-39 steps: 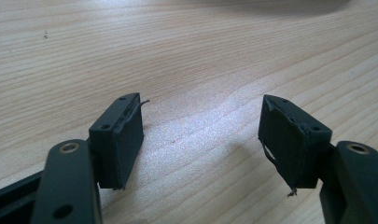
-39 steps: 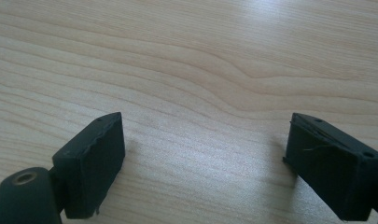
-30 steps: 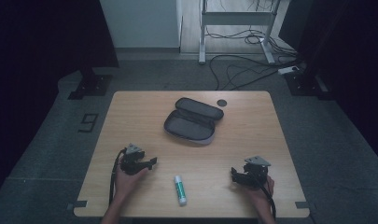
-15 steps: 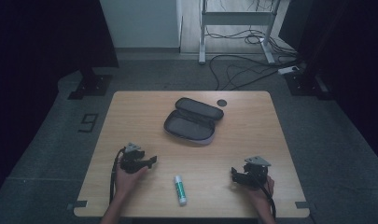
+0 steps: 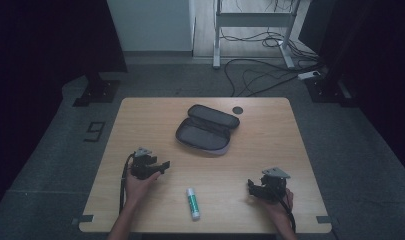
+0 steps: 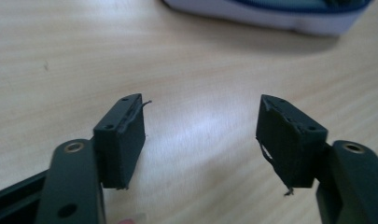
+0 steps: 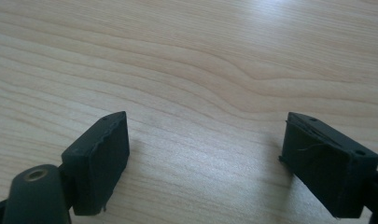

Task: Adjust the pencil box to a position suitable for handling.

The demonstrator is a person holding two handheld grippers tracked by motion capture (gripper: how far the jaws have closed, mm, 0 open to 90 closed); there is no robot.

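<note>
a: where is the glue stick (image 5: 193, 204)?
b: it lies flat on the wooden surface (image 5: 270, 135), near the front edge, about midway between the 2 hands. white tube with a green band, its long side running roughly front to back. nothing touches it.

a: and the left hand-held gripper (image 5: 163, 164)?
b: just left of the glue stick and a little farther back, jaws pointing right toward the middle of the surface. released, with bare wood between the pads (image 6: 123, 140) in the left gripper view, and the rim of the pencil case (image 6: 270, 14) showing beyond them.

a: the right hand-held gripper (image 5: 250, 186)?
b: near the front right, jaws pointing left toward the glue stick but well apart from it. also released; its jaws stand wide with plain wood grain between the pads (image 7: 100, 158).

a: what else is on there?
b: the dark pencil case lies unzipped and open behind the glue stick, near the centre. a small dark round disc (image 5: 237, 109) sits just beside its far right end.
</note>
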